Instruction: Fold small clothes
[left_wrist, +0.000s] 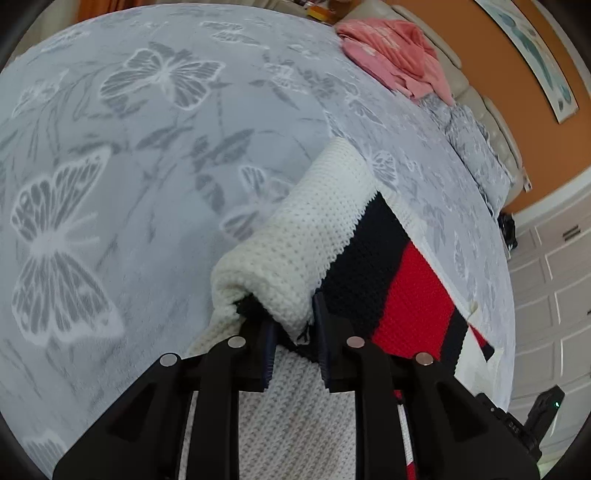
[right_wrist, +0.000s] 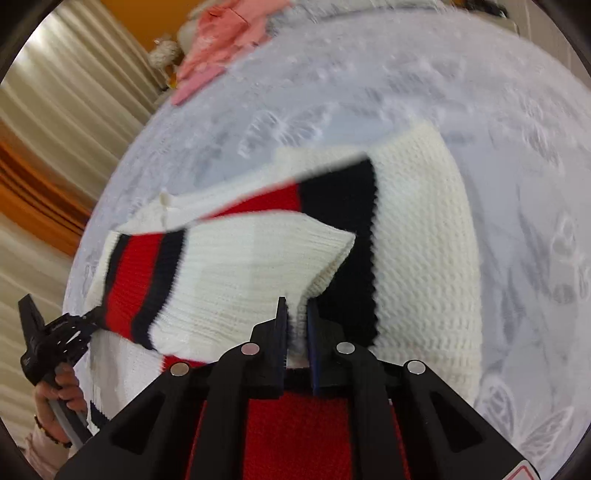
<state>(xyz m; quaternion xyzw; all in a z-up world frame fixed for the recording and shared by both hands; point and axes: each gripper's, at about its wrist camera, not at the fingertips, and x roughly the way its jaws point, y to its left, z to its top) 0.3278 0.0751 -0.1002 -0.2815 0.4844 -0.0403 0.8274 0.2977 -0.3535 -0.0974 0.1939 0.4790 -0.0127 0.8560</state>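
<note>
Light level: both views are showing bright, even, daylight-like illumination; nothing is falling into deep gloom.
Shadows: soft shade is lying under the lifted fold of the knitted sweater (left_wrist: 306, 236); no hard-edged shadows are showing on the bedspread (left_wrist: 147, 147).
Glare: the round metal studs on the left gripper (left_wrist: 293, 332) are catching small highlights; white knit is reading close to overexposed in the right wrist view.
Blur: the right wrist view is smearing across the sweater (right_wrist: 229, 266), bedspread (right_wrist: 480, 110) and pink clothes (right_wrist: 221, 40); the left wrist view is staying mostly crisp.
Distortion: fisheye bending is curving the bed and wall lines; black vignette is ringing every corner.
</note>
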